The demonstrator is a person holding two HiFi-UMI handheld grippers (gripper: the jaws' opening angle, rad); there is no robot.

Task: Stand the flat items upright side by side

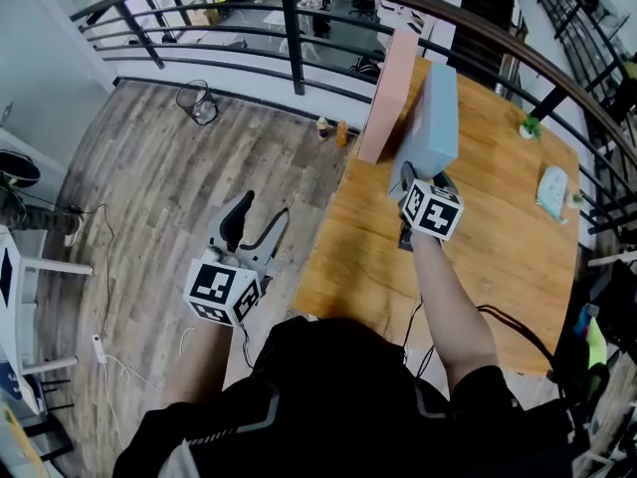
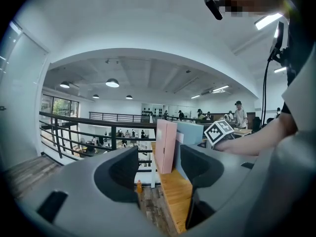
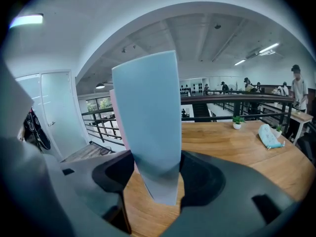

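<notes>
Light wooden table beside a black metal railing on a mezzanine. One tall pink flat board already stands upright near the table's far left edge. Just beside it, the right gripper clamps the lower end of a pale blue flat board, which is tilted and probably not yet settled. The left gripper hangs over the floor, jaws apart and empty. Squaring up and releasing the blue board remains.

Left tongs held low near body, jaws apart, empty. Right forearm stretched forward, right tongs angled down, jaws clamped on blue book.
</notes>
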